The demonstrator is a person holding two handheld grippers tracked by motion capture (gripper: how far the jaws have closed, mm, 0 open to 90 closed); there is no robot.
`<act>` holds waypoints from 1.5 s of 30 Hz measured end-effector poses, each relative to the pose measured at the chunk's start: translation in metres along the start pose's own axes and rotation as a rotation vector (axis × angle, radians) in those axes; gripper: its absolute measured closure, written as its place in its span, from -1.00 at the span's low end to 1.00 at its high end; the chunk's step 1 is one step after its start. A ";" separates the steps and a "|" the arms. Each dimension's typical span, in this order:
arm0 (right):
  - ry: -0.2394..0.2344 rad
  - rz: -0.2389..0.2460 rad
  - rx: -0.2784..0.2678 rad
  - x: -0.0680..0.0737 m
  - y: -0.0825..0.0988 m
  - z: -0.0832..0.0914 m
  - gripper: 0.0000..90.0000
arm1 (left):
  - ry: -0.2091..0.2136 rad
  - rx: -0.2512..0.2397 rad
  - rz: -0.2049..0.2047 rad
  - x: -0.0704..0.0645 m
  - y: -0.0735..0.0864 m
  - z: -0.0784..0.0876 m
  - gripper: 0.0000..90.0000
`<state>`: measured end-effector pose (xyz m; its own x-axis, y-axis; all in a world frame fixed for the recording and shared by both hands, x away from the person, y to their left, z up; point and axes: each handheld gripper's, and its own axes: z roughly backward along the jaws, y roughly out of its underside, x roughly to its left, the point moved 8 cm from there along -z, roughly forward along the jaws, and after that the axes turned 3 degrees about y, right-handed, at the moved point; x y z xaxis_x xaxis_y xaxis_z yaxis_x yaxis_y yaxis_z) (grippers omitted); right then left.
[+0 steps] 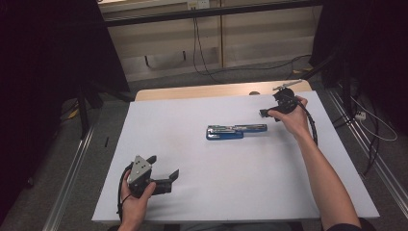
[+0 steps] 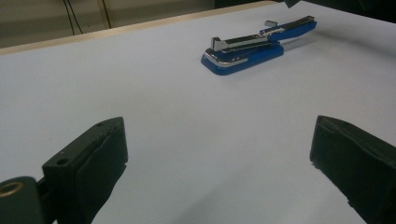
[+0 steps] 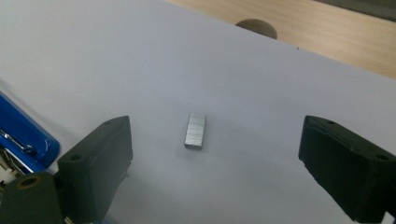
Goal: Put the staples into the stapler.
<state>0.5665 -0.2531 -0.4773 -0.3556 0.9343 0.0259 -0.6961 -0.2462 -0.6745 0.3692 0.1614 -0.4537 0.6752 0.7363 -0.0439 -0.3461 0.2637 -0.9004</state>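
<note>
A blue stapler (image 1: 231, 131) (image 2: 252, 46) lies swung open in the middle of the white table top (image 1: 240, 187). Its blue end (image 3: 23, 135) shows at the left edge of the right gripper view. A small block of silver staples (image 3: 195, 131) lies flat on the white surface, between the jaws of my right gripper (image 3: 217, 135) (image 1: 269, 107) and untouched by either. That gripper is open, held just right of the stapler's far end. My left gripper (image 1: 164, 166) (image 2: 219, 135) rests near the front left of the table, open and empty, pointing toward the stapler.
The table's bare wooden strip (image 1: 202, 90) runs along the far edge, with a dark round cap (image 1: 254, 93) (image 3: 256, 27) set in it. Black cables (image 1: 199, 48) hang behind the table. Dark curtains and stands flank both sides.
</note>
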 end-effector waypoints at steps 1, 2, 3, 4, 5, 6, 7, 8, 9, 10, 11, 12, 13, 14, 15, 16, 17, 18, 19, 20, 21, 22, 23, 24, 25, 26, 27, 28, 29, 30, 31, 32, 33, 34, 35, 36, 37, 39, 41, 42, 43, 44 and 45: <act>0.001 0.004 -0.002 -0.001 -0.002 0.000 -0.74 | -0.001 -0.001 0.001 0.000 0.000 0.000 -0.90; 0.001 0.006 0.000 -0.001 -0.004 -0.001 -0.73 | -0.001 -0.003 0.002 0.000 0.000 0.000 -0.90; -0.004 0.004 0.014 0.000 -0.006 -0.002 -0.73 | -0.001 -0.004 0.001 0.000 0.000 0.000 -0.90; -0.005 0.009 0.028 0.000 -0.007 -0.003 -0.71 | -0.001 -0.004 0.001 0.000 0.000 0.000 -0.90; -0.007 0.013 0.036 0.001 -0.008 -0.004 -0.68 | 0.000 -0.004 0.002 0.000 0.000 0.000 -0.90; -0.012 0.016 0.048 0.002 -0.010 -0.005 -0.67 | 0.000 0.000 0.000 0.000 0.000 0.000 -0.90; -0.020 0.019 0.063 0.003 -0.011 -0.007 -0.65 | -0.003 0.002 0.001 0.000 0.000 0.000 -0.90; -0.024 0.028 0.077 0.005 -0.012 -0.009 -0.60 | -0.002 0.004 -0.001 0.000 0.001 0.000 -0.90; -0.025 0.034 0.083 0.006 -0.013 -0.010 -0.55 | 0.002 0.003 -0.001 0.000 0.000 0.000 -0.90; -0.032 0.036 0.097 0.009 -0.014 -0.012 -0.52 | 0.001 0.002 -0.001 0.000 0.000 0.000 -0.90; -0.036 0.044 0.106 0.010 -0.015 -0.015 -0.50 | 0.001 0.001 -0.001 0.000 0.000 0.000 -0.90; -0.037 0.043 0.121 0.011 -0.014 -0.017 -0.48 | 0.002 0.003 -0.002 0.000 0.000 0.000 -0.90; -0.041 0.041 0.131 0.012 -0.013 -0.020 -0.41 | 0.003 0.003 -0.002 0.000 0.001 0.000 -0.90; -0.053 0.036 0.141 0.014 -0.012 -0.022 -0.31 | 0.004 0.002 0.001 0.000 0.001 0.000 -0.90; -0.060 0.036 0.152 0.014 -0.011 -0.024 -0.24 | 0.003 0.003 0.001 0.000 0.001 0.000 -0.90; -0.056 0.040 0.160 0.014 -0.010 -0.026 -0.24 | 0.002 0.003 0.001 0.000 0.001 0.000 -0.90; -0.056 0.041 0.170 0.014 -0.008 -0.028 -0.22 | 0.003 0.002 0.001 0.000 0.001 0.000 -0.90; -0.058 0.035 0.174 0.014 -0.007 -0.029 -0.15 | 0.003 0.002 0.000 0.000 0.001 0.000 -0.90; -0.060 0.040 0.178 0.013 -0.006 -0.030 -0.09 | 0.003 0.002 0.001 0.000 0.001 -0.001 -0.90; -0.065 0.031 0.186 0.013 -0.005 -0.030 -0.06 | 0.004 0.003 0.002 0.000 0.001 -0.001 -0.90; -0.063 0.026 0.189 0.012 -0.004 -0.031 -0.03 | 0.003 0.003 0.001 0.000 0.001 -0.001 -0.90; -0.064 0.024 0.192 0.011 -0.003 -0.031 0.01 | 0.000 0.005 0.001 0.000 0.001 -0.001 -0.90; -0.065 0.021 0.195 0.010 -0.003 -0.031 0.05 | 0.001 0.006 0.000 0.000 0.001 -0.001 -0.90; -0.068 0.025 0.195 0.009 -0.002 -0.031 0.08 | 0.002 0.006 0.000 0.000 0.001 -0.001 -0.90; -0.065 0.020 0.200 0.009 -0.001 -0.032 0.13 | 0.001 0.007 0.003 0.000 0.001 -0.001 -0.90; -0.064 0.025 0.204 0.008 -0.001 -0.032 0.17 | 0.003 0.006 0.002 0.000 0.001 -0.001 -0.90; -0.065 0.024 0.204 0.008 0.000 -0.032 0.18 | 0.001 0.007 0.001 0.000 0.001 -0.001 -0.90; -0.065 0.025 0.203 0.008 -0.001 -0.032 0.21 | 0.002 0.007 0.002 0.000 0.001 -0.001 -0.90; -0.066 0.027 0.203 0.008 -0.001 -0.033 0.27 | 0.002 0.007 0.002 0.000 0.001 -0.001 -0.90; -0.069 0.025 0.202 0.008 -0.001 -0.032 0.32 | 0.002 0.008 0.002 0.000 0.001 -0.001 -0.90; -0.073 0.031 0.208 0.008 -0.001 -0.032 0.34 | 0.001 0.008 0.002 0.000 0.001 -0.001 -0.90; -0.070 0.024 0.208 0.008 -0.001 -0.033 0.37 | 0.001 0.009 0.002 0.000 0.002 -0.001 -0.90; -0.071 0.030 0.212 0.008 0.000 -0.033 0.43 | 0.002 0.009 0.002 0.000 0.002 -0.001 -0.90; -0.071 0.030 0.214 0.009 0.000 -0.034 0.44 | 0.003 0.007 0.002 0.000 0.001 -0.001 -0.90; -0.073 0.029 0.217 0.009 0.000 -0.034 0.46 | 0.003 0.007 0.001 0.000 0.001 -0.001 -0.90; -0.075 0.033 0.216 0.009 0.000 -0.034 0.47 | 0.004 0.007 0.002 0.000 0.001 -0.001 -0.90; -0.077 0.039 0.221 0.009 0.001 -0.035 0.49 | 0.002 0.009 0.000 0.000 0.001 -0.001 -0.90; -0.071 0.038 0.230 0.010 0.002 -0.037 0.53 | 0.002 0.009 0.001 0.000 0.002 -0.001 -0.90; -0.070 0.048 0.229 0.010 0.002 -0.038 0.56 | 0.003 0.007 0.002 0.000 0.001 -0.001 -0.90; -0.064 0.043 0.227 0.010 0.002 -0.038 0.57 | 0.003 0.008 0.001 0.000 0.002 -0.001 -0.90; -0.064 0.044 0.229 0.009 0.002 -0.038 0.58 | 0.003 0.009 0.000 0.000 0.002 -0.001 -0.90; -0.060 0.047 0.230 0.009 0.002 -0.038 0.59 | 0.004 0.009 0.001 0.000 0.002 -0.001 -0.90; -0.057 0.048 0.232 0.010 0.002 -0.038 0.60 | 0.003 0.011 -0.001 0.000 0.002 -0.001 -0.90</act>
<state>0.5856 -0.2347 -0.5065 -0.4219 0.9056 0.0439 -0.7996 -0.3488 -0.4888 0.3694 0.1614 -0.4558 0.6779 0.7338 -0.0443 -0.3523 0.2713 -0.8957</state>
